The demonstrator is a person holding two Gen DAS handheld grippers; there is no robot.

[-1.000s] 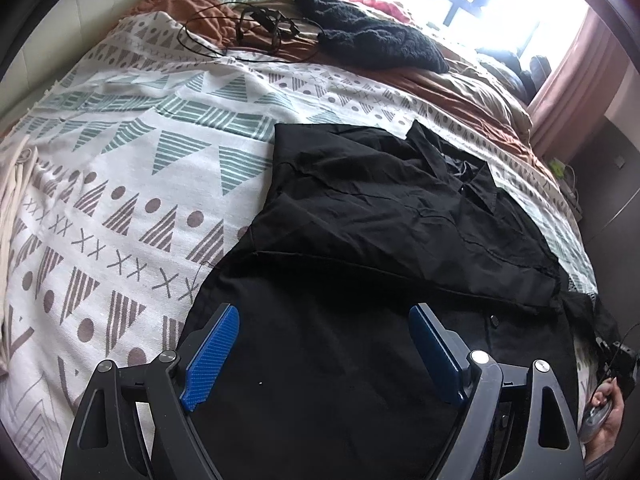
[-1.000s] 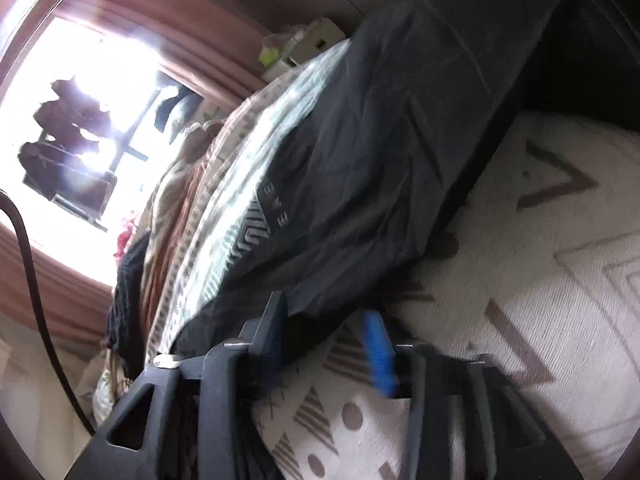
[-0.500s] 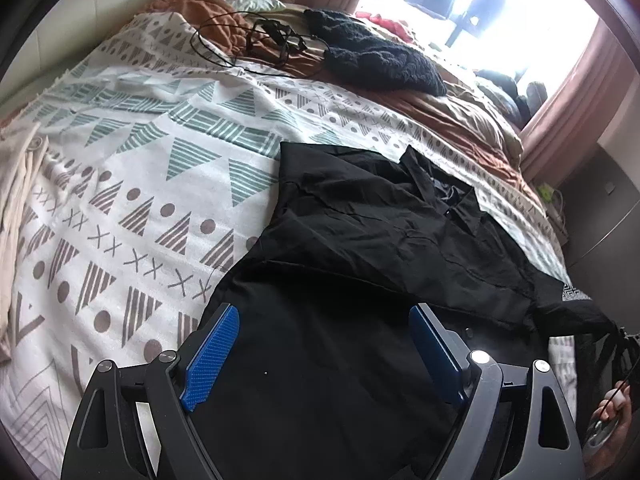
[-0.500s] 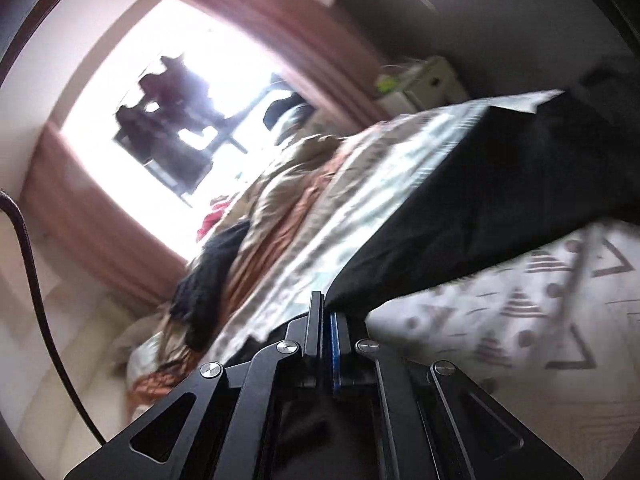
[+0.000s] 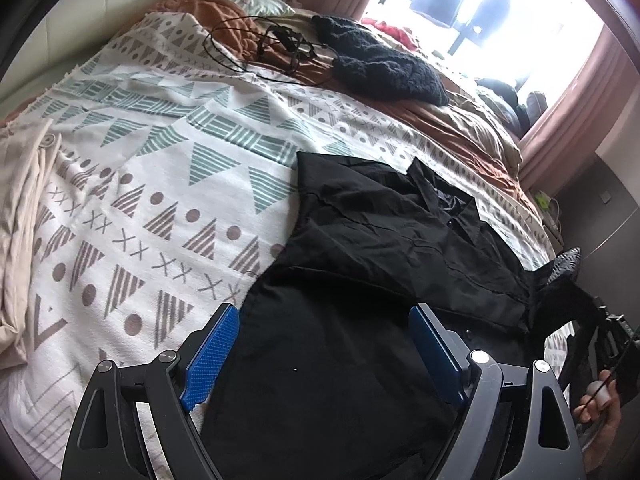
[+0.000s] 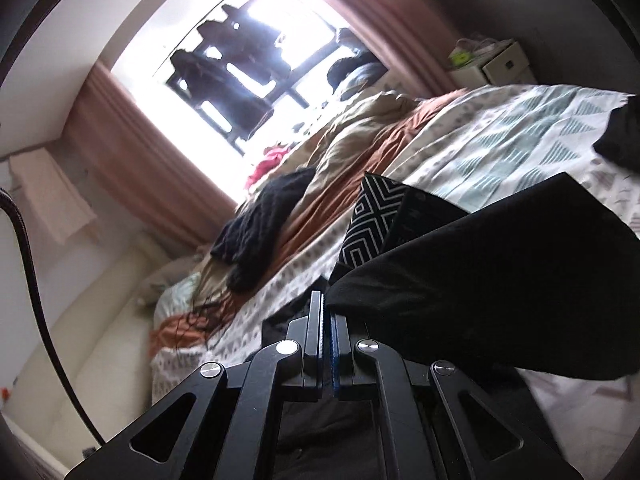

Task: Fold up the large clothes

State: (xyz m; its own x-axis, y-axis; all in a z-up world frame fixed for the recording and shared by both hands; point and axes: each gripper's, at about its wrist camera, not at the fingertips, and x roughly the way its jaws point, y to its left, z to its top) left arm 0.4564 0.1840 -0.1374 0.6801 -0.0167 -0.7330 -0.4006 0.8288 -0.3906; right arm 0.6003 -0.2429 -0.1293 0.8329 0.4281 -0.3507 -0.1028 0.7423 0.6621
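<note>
A large black shirt (image 5: pixel 380 264) lies spread on the patterned bedspread (image 5: pixel 160 168), collar toward the window. My left gripper (image 5: pixel 324 352) is open and empty, hovering over the shirt's lower part. My right gripper (image 6: pixel 325 312) is shut on a sleeve or edge of the black shirt (image 6: pixel 480 280) and holds it lifted off the bed. A patterned inner facing (image 6: pixel 368 220) shows on the lifted cloth. The right gripper also shows at the far right of the left wrist view (image 5: pixel 600 344) with the black cloth hanging from it.
A black knitted garment (image 5: pixel 384 68) and a tangle of black cable (image 5: pixel 272 44) lie at the far side of the bed. Beige cloth (image 5: pixel 24 216) lies at the left edge. A rust-brown duvet (image 5: pixel 460 120) runs by the window. A white box (image 6: pixel 504 64) stands beside the bed.
My right gripper has shut on the shirt's edge and lifted it up off the bed. My left gripper stays open and has drawn back slightly over the shirt.
</note>
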